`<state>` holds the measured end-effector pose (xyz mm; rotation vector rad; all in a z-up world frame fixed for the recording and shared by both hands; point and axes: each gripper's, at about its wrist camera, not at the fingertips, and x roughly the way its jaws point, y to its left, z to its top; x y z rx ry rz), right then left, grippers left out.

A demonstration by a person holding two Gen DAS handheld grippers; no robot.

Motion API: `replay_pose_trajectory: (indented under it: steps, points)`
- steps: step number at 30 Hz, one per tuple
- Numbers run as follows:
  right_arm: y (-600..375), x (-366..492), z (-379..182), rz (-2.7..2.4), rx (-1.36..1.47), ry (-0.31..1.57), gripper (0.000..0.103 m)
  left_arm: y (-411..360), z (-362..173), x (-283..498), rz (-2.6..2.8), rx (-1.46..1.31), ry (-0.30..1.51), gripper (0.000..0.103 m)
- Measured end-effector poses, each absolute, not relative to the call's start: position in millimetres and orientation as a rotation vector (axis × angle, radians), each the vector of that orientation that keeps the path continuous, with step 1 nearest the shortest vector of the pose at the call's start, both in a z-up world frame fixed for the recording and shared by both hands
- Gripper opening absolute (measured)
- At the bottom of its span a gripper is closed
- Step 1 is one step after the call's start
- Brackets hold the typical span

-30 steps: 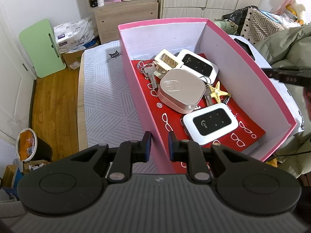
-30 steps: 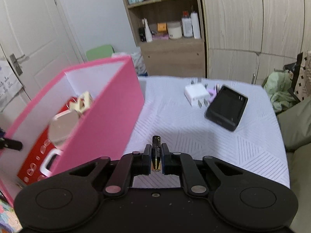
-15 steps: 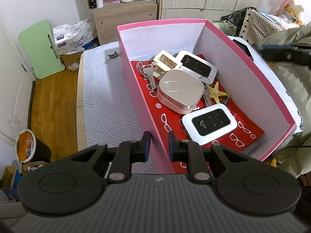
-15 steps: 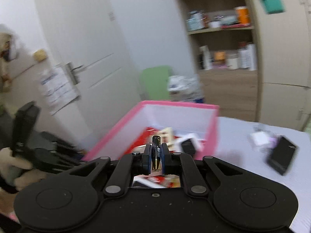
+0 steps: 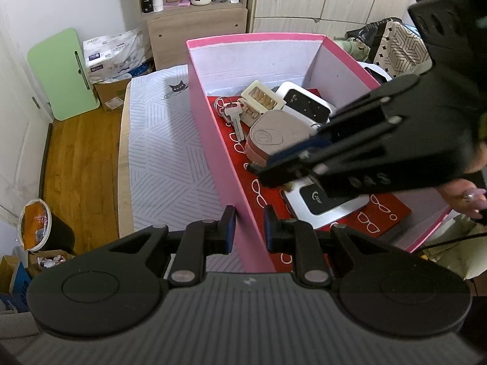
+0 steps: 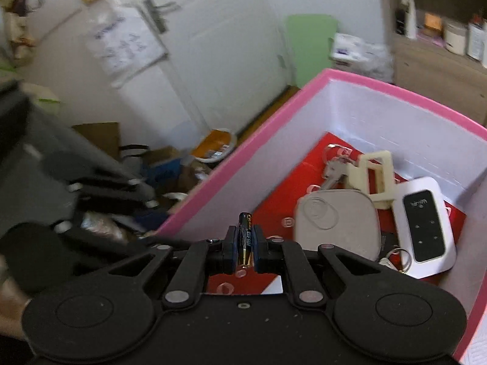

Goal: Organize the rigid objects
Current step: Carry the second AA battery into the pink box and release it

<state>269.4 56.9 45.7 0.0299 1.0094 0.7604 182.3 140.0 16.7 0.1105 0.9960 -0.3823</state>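
A right gripper [image 6: 244, 248] hangs over the open pink cardboard box [image 6: 261, 140], its jaws just easing apart with a slim black-and-gold battery [image 6: 245, 240] upright between the pads and, as far as the view shows, touched on both sides. Ahead of its fingertips, on the red printed liner [image 6: 280, 206], lie a rounded beige case [image 6: 338, 223], a white pocket router with a black face [image 6: 424, 228], a cream plastic frame [image 6: 373, 176] and silver keys [image 6: 333, 170]. The left gripper [image 5: 246, 228] straddles the box's near pink wall, its narrow-set pads to either side of the cardboard; whether they actually pinch it cannot be told. Seen from the left wrist, the right tool reaches in above a second white router [image 5: 327, 203] just beyond the left fingertips. The step in hand appears to be dropping the battery into the box. Done well, that likely means lowering it toward the bare strip of liner directly below the fingertips, between the pink wall and the beige case, opening only once low, so it neither bounces out nor rolls under the keys, while the left tool steadies the box.
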Motion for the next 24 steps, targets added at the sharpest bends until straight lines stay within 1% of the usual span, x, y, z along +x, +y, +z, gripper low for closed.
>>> replay_pose_trajectory:
  steps: [4, 8, 10, 11, 14, 22, 24]
  points:
    - [42, 263, 54, 0.764, 0.074, 0.957, 0.021, 141, 16, 182, -0.385, 0.109, 0.994, 0.017]
    - [16, 252, 72, 0.737, 0.106, 0.885, 0.021, 141, 16, 181, -0.383, 0.114, 0.992, 0.017]
    - [0, 244, 81, 0.713, 0.120, 0.849, 0.024, 140, 16, 181, -0.382, 0.116, 0.992, 0.017]
    - [-9, 241, 86, 0.699, 0.127, 0.830, 0.027, 140, 16, 181, -0.382, 0.116, 0.992, 0.017]
    - [-34, 231, 94, 0.640, 0.136, 0.785, 0.030, 140, 16, 180, -0.381, 0.115, 0.992, 0.017]
    - [-104, 216, 89, 0.426, 0.166, 0.783, 0.036, 139, 16, 180, -0.376, 0.117, 0.991, 0.017]
    - [-118, 213, 85, 0.379, 0.169, 0.790, 0.041, 140, 16, 180, -0.378, 0.112, 0.990, 0.017]
